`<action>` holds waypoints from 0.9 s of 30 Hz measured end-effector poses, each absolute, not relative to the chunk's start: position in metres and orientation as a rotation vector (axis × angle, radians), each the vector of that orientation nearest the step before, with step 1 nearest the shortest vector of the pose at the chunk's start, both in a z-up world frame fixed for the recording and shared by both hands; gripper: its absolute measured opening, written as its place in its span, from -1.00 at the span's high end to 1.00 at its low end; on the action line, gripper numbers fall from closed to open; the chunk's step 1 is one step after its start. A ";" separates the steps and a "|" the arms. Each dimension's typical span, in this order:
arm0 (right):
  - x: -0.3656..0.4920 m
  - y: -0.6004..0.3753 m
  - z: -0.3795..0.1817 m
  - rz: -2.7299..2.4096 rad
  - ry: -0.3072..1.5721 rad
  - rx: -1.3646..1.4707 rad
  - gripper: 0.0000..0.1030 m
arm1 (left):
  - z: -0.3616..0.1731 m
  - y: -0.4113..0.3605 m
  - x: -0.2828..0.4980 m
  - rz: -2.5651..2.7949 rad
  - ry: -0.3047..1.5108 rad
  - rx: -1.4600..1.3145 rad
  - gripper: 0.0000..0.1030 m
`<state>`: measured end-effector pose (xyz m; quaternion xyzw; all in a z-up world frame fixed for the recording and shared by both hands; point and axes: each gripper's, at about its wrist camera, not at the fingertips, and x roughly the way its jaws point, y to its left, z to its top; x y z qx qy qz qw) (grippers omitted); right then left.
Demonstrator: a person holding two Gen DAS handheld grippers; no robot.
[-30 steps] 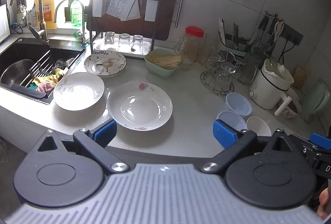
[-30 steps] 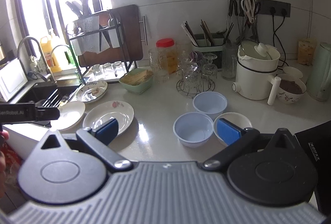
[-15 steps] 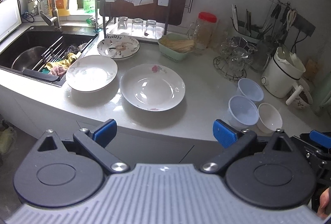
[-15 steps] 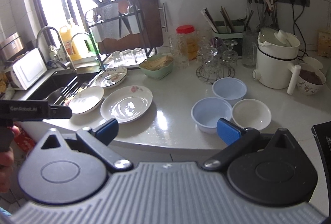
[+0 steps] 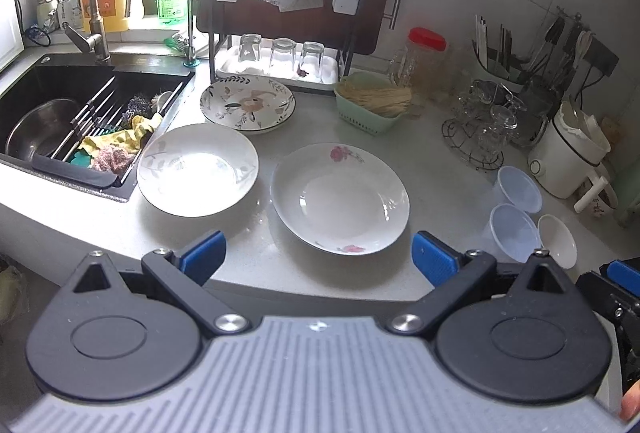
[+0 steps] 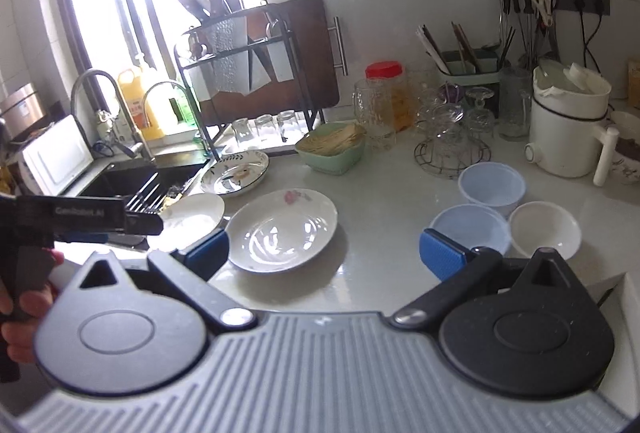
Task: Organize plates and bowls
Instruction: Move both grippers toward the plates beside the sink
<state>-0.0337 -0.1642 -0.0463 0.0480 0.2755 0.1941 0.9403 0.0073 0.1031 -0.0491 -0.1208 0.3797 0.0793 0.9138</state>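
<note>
On the white counter (image 5: 440, 169), just right of the black sink (image 5: 60, 93), three plates lie flat, rims up. Leftmost, the white plate (image 5: 198, 169) with faint grey leaf print lies just beside the sink edge. Behind it, the patterned plate (image 5: 248, 105), dark-rimmed with a floral centre, sits before the glass rack (image 5: 280, 69). To the right, the rose plate (image 5: 340, 197), a deep white dish, lies apart from both; its two pink flowers lie near and far. Being round, none shows a long axis. Further right, two pale blue bowls (image 6: 492, 185) and a white bowl (image 6: 545, 229) cluster upright, apparently touching. Left gripper (image 5: 318, 259) and right gripper (image 6: 324, 253) hover at the counter's front edge, jaws spread wide, holding nothing.
</note>
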 end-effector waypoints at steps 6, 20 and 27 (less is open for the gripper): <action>-0.022 -0.108 -0.049 0.422 0.544 0.177 -1.00 | -0.048 0.173 0.036 0.147 0.783 -0.221 -0.96; 0.020 0.000 -0.060 0.373 0.611 0.202 -1.00 | -0.063 0.285 0.096 0.078 0.825 -0.226 -0.96; 0.025 0.056 -0.070 0.350 0.602 0.270 -1.00 | -0.078 0.346 0.112 0.083 0.861 -0.159 -0.96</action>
